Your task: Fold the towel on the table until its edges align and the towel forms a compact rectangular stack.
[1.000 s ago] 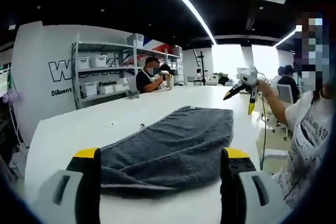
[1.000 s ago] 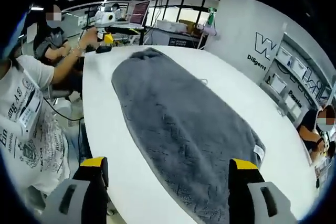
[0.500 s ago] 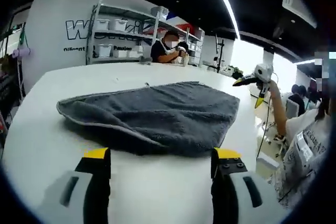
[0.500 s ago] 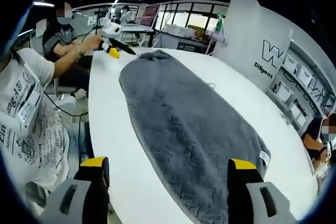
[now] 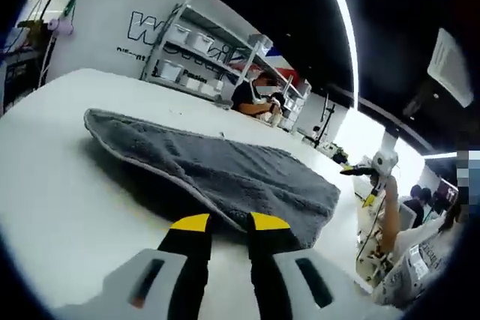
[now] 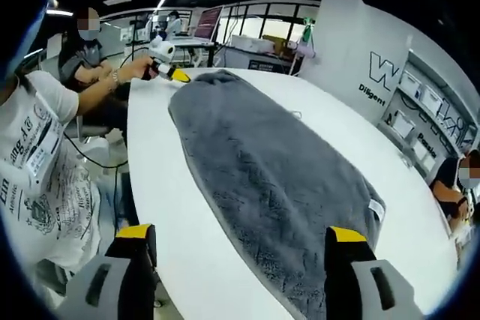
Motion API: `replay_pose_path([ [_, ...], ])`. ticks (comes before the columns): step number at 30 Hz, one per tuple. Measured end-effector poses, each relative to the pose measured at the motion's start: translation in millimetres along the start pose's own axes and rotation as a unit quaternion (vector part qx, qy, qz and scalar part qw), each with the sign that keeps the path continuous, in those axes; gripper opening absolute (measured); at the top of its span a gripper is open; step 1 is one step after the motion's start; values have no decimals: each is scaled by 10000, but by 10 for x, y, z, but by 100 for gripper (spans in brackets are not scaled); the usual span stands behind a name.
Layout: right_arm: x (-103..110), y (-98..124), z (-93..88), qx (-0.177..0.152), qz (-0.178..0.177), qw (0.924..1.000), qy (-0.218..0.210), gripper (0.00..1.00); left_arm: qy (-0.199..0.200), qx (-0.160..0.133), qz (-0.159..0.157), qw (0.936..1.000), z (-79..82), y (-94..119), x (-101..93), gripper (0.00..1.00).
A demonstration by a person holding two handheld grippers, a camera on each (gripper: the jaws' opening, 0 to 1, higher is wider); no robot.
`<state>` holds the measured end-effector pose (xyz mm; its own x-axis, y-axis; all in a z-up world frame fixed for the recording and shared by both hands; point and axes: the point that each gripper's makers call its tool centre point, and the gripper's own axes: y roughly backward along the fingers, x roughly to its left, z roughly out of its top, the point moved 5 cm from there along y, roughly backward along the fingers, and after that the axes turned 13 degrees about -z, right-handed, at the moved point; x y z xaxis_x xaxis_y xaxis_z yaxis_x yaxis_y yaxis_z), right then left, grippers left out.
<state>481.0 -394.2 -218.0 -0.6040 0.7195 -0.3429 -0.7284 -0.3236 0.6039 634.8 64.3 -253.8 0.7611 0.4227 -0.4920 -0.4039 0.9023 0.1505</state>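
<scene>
Towel point(image 6: 270, 177) grey, long, flat on white table point(image 6: 172, 215), left gripper point(image 5: 228, 222) nearly pressed together, right gripper point(image 6: 240, 241) spread

Your left gripper point(image 5: 229, 224) sits low at the grey towel point(image 5: 225, 174), jaws nearly together, bare white table point(image 5: 52, 185) open beside it; your right gripper point(image 6: 238, 239) hovers with jaws wide apart, a clear strip of table point(image 6: 161, 185) running between the towel point(image 6: 262, 177) and your body; a seated person point(image 5: 253, 98) and shelving point(image 5: 187, 58) stand well beyond the far edge.
</scene>
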Motion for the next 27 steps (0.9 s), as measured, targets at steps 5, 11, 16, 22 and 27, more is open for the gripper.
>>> replay_pose_path([
  [5, -1, 14, -21, 52, -35, 10000, -13, 97, 167, -1, 104, 9998, -53, -38, 56, 8],
  [11, -9, 42, -31, 91, -63, 9999, 7, 96, 207, -84, 48, 9997, -42, -67, 47, 4],
  [16, -2, 58, -42, 99, -75, 9999, -4, 96, 107, -39, -7, 9999, 21, -44, -38, 3],
  [22, -23, 74, -56, 104, -100, 9999, -21, 96, -14, 220, -2, 9998, 210, 58, -64, 3],
  [27, -28, 90, -63, 92, -98, 9999, -43, 96, 33, 546, -69, 9985, 236, 134, -84, 3],
])
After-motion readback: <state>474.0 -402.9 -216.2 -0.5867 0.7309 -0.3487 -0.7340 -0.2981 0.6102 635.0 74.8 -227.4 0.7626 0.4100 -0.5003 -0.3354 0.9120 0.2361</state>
